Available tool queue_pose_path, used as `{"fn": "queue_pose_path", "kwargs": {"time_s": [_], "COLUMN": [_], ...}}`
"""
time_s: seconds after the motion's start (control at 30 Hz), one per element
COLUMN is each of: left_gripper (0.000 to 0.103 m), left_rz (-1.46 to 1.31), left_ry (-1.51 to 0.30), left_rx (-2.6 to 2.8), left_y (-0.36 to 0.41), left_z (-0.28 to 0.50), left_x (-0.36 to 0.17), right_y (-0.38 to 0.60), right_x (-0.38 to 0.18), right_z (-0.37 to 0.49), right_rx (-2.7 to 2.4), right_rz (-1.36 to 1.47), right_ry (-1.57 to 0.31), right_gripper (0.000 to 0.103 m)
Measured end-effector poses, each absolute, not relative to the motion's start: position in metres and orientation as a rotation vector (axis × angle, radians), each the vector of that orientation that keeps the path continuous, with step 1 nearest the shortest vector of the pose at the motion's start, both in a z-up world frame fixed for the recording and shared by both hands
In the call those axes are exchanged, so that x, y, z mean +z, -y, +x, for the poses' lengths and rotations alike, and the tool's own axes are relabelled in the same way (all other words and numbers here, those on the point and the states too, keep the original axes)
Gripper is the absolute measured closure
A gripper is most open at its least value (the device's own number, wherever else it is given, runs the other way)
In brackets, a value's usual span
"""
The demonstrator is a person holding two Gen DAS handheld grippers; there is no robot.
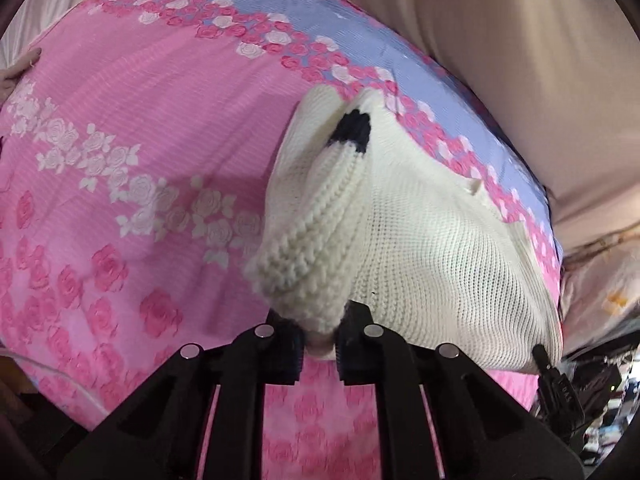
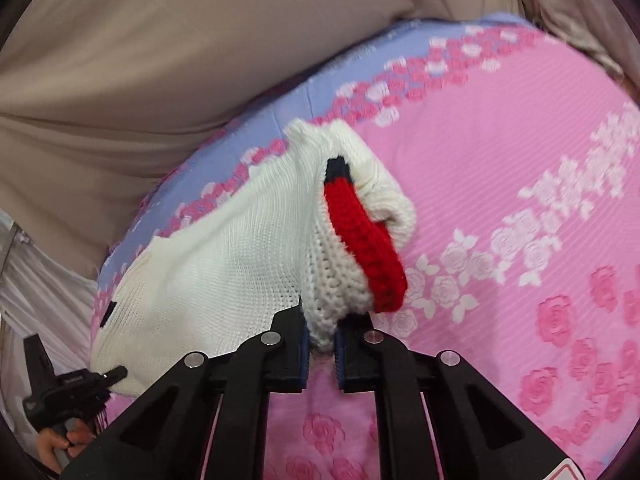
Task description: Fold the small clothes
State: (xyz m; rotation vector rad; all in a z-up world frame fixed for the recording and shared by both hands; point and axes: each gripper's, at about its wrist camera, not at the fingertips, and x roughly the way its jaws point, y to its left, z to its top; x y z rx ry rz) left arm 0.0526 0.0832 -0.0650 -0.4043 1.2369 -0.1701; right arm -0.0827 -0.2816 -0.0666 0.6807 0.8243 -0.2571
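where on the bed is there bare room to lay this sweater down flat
Both the left gripper and the right gripper pinch the white knit sweater. The pink rose sheet lies bare from the sweater to the hand at its far edge. Crowded: the blue strip against the beige fabric.

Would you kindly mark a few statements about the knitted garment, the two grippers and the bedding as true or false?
1. The left gripper is shut on the cream knitted sweater. True.
2. The right gripper hangs open, holding nothing. False: it is shut on the sweater's ribbed edge.
3. The sweater has a red knitted band. True.
4. The pink rose-print bedsheet is plain green. False: pink with roses and a lilac border.
5. The sweater lies folded flat. False: both grippers hold it bunched.
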Motion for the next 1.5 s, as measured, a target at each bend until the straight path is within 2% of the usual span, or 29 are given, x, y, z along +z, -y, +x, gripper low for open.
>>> {"fn": "queue_pose_path", "kwargs": {"time_s": [0.2, 0.37, 0.43, 0.47, 0.5, 0.53, 0.57, 0.6, 0.7, 0.8, 0.97, 1.03, 1.17, 1.2, 1.23, 1.27, 1.33, 1.5], "left_gripper": [0.092, 0.087, 0.086, 0.083, 0.074, 0.060, 0.051, 0.039, 0.034, 0.033, 0.037, 0.055, 0.073, 0.083, 0.088, 0.089, 0.093, 0.093], "left_rz": [-0.309, -0.206, -0.158, -0.147, -0.129, -0.110, -0.087, -0.069, -0.008, 0.012, 0.060, 0.076, 0.035, 0.030, 0.014, -0.002, -0.019, 0.013], "left_ry": [-1.368, -1.479, -1.466, -1.440, -1.407, -1.376, -1.328, -1.286, -1.174, -1.173, -1.212, -1.245, -1.276, -1.269, -1.266, -1.261, -1.242, -1.245], "left_rx": [-0.205, -0.178, -0.148, -0.147, -0.139, -0.126, -0.106, -0.090, -0.088, -0.106, -0.071, -0.062, -0.055, -0.054, -0.062, -0.068, -0.079, -0.039], "left_y": [-0.096, -0.093, -0.091, -0.091, -0.092, -0.094, -0.095, -0.097, -0.083, -0.065, -0.044, -0.038, -0.046, -0.048, -0.051, -0.052, -0.056, -0.053], "left_z": [-0.019, -0.064, -0.069, -0.070, -0.070, -0.071, -0.071, -0.067, -0.052, -0.018, 0.018, 0.028, 0.032, 0.031, 0.029, 0.027, 0.023, 0.025], "left_x": [-0.074, -0.108, -0.105, -0.095, -0.082, -0.071, -0.057, -0.048, -0.026, -0.042, -0.093, -0.112, -0.128, -0.126, -0.121, -0.115, -0.104, -0.109], "right_y": [0.275, 0.262, 0.253, 0.252, 0.252, 0.254, 0.259, 0.263, 0.277, 0.287, 0.290, 0.288, 0.288, 0.289, 0.289, 0.289, 0.286, 0.277], "right_x": [-0.046, -0.087, -0.102, -0.105, -0.105, -0.100, -0.094, -0.086, -0.056, -0.049, -0.066, -0.079, -0.103, -0.107, -0.108, -0.108, -0.098, -0.048], "right_z": [-0.144, -0.212, -0.224, -0.228, -0.232, -0.235, -0.240, -0.245, -0.251, -0.231, -0.168, -0.144, -0.117, -0.114, -0.112, -0.111, -0.113, -0.121], "right_rx": [-0.255, -0.269, -0.265, -0.276, -0.294, -0.299, -0.306, -0.324, -0.400, -0.398, -0.352, -0.354, -0.384, -0.387, -0.385, -0.363, -0.350, -0.344], "right_rz": [0.559, 0.566, 0.525, 0.502, 0.482, 0.482, 0.486, 0.485, 0.426, 0.443, 0.464, 0.455, 0.446, 0.453, 0.457, 0.469, 0.474, 0.401], "right_ry": [-0.936, -1.113, -1.176, -1.191, -1.193, -1.186, -1.171, -1.150, -1.054, -1.005, -0.995, -1.008, -1.055, -1.055, -1.055, -1.058, -1.020, -0.870], "right_gripper": [0.095, 0.093, 0.086, 0.085, 0.084, 0.084, 0.082, 0.074, 0.066, 0.063, 0.063, 0.061, 0.058, 0.062, 0.084, 0.093, 0.093, 0.094]}}
